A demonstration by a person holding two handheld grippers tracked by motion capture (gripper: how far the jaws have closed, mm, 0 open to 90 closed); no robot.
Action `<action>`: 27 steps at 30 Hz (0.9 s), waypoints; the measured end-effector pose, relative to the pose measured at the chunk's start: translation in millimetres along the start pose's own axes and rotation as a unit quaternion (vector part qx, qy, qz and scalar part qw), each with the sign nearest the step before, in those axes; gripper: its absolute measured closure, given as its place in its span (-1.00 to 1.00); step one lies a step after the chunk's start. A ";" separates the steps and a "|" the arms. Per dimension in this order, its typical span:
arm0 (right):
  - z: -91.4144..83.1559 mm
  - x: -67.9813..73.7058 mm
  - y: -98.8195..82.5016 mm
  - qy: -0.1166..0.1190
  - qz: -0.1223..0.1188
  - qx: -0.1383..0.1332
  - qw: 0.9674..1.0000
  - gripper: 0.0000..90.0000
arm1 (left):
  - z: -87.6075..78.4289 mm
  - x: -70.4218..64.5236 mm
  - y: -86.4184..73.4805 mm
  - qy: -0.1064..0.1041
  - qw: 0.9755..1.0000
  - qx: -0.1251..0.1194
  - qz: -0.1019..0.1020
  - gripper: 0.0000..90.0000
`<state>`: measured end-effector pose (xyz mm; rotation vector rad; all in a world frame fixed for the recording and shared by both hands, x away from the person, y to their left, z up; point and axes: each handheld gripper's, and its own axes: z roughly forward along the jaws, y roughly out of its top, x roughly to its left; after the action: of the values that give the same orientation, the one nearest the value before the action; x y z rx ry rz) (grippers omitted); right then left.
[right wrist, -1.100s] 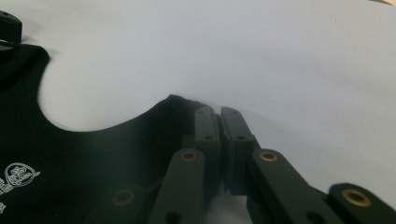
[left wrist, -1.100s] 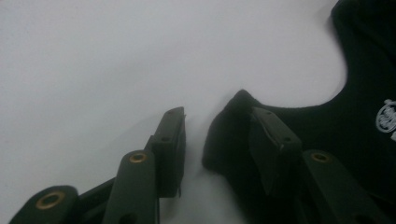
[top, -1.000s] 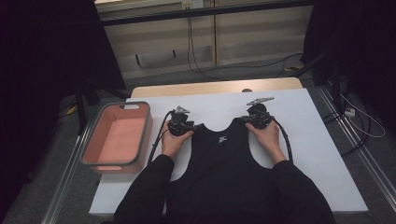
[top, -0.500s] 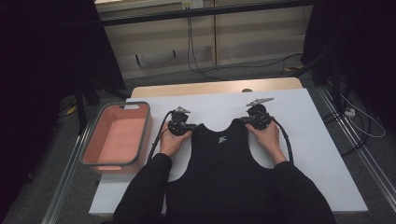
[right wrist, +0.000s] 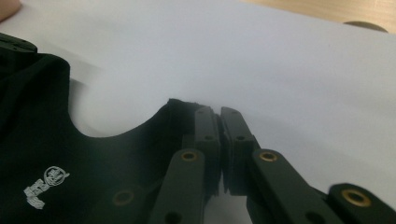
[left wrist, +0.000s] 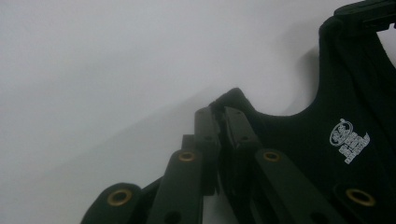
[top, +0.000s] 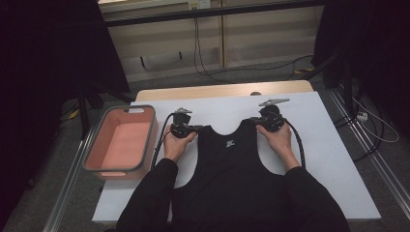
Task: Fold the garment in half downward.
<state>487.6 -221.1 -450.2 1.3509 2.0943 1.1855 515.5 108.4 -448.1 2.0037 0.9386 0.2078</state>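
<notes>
A black sleeveless top (top: 232, 169) lies flat on the white counter (top: 329, 145), its neckline pointing away from the person and its small white logo (top: 230, 143) sitting midway between the two claws. The left claw (top: 193, 129) has just been closing, and it now pinches the tip of the top's left shoulder strap (left wrist: 232, 100); in the left gripper view the two black jaws stand nearly together with the fabric edge caught between them. The right claw (top: 255, 121) is clamped on the right shoulder strap (right wrist: 180, 105) in the same way, jaws almost touching with cloth between them in the right gripper view. Each claw lies low over the counter, pointing inward toward the other, and the neckline curves down between them. The body of the top stretches from the claws back toward the person, between the person's dark sleeves. A pink bin (top: 121, 140) with a grey rim stands well out to the left of the left claw, at the counter's edge. Beyond both claws the white sheet runs to a strip of bare wood.
</notes>
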 end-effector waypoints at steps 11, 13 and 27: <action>-20.7 -3.6 12.8 0.021 0.013 -0.052 0.998 0.93 | -24.9 1.7 17.7 -0.021 0.998 -0.064 -0.006 0.90; -24.5 -3.0 16.8 0.023 0.012 -0.057 0.998 0.93 | -27.1 -0.1 21.2 -0.020 0.998 -0.064 -0.004 0.90; -46.3 -5.7 37.6 0.026 0.011 -0.096 0.995 0.93 | -42.0 -5.8 43.4 -0.018 0.995 -0.099 0.014 0.91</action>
<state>479.3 -239.9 -393.9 1.2702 1.9479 1.4046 515.0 118.0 -388.1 1.8336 0.8343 0.2697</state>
